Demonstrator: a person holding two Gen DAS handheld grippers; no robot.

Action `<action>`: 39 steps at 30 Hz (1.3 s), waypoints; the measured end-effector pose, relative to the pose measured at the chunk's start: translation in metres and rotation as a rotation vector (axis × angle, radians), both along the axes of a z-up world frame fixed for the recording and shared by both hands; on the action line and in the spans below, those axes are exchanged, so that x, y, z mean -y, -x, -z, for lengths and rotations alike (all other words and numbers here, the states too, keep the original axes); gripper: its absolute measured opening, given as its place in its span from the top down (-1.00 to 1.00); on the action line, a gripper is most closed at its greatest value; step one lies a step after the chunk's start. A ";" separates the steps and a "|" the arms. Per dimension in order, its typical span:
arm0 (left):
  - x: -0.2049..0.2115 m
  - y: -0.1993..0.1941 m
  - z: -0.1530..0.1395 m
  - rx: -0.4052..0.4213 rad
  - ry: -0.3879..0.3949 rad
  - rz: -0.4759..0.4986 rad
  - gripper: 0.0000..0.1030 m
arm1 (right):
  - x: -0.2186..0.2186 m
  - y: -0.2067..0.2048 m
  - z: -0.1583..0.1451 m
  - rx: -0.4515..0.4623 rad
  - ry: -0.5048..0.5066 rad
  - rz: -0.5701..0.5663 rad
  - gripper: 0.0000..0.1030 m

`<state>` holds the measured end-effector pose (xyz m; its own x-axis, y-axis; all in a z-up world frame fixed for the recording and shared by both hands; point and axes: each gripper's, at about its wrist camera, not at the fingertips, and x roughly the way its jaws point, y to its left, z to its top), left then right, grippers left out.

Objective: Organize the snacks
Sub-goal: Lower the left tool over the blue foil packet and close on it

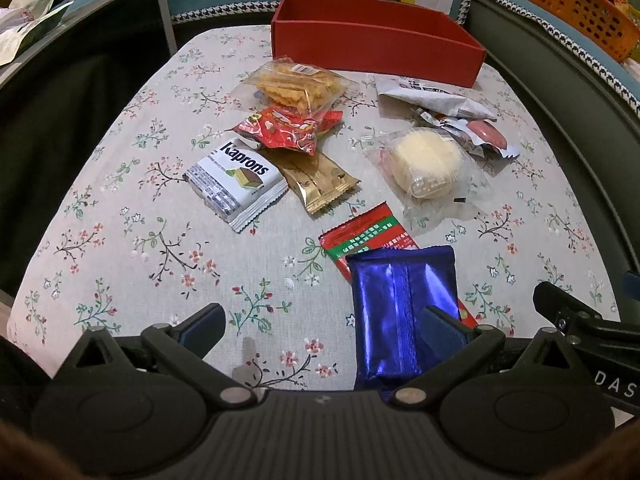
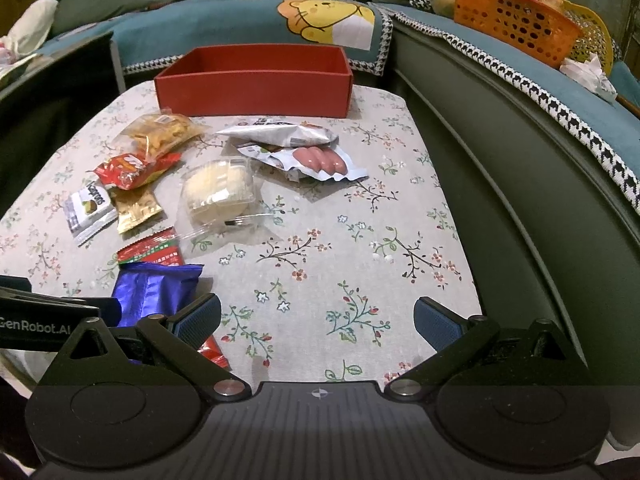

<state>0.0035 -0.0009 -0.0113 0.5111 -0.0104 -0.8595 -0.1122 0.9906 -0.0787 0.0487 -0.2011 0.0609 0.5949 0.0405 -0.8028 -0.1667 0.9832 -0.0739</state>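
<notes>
A red box stands open at the far edge of the floral table. Snacks lie in front of it: a chips bag, a red packet, a white Kaprons wafer, a gold packet, a clear-wrapped pastry, a sausage pack, and a red-green packet. A blue foil packet lies by my left gripper's right finger. My left gripper is open and empty. My right gripper is open and empty over bare cloth.
The table is ringed by a green and teal sofa. An orange basket sits on the sofa at the far right. A dark gap drops off at the table's left edge.
</notes>
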 end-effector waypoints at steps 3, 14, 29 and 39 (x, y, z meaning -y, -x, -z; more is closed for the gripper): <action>0.000 0.001 0.001 0.000 -0.002 0.001 -1.00 | 0.001 -0.001 0.000 -0.002 0.000 0.002 -1.00; 0.001 0.001 0.001 -0.002 -0.002 0.001 -1.00 | 0.001 -0.002 0.003 -0.010 0.004 0.004 -1.00; 0.002 0.002 0.002 -0.007 -0.002 -0.001 -1.00 | 0.001 -0.002 0.003 -0.011 0.004 0.004 -1.00; 0.004 0.000 0.002 -0.023 -0.005 -0.001 -1.00 | 0.002 -0.002 0.004 -0.012 0.003 0.005 -1.00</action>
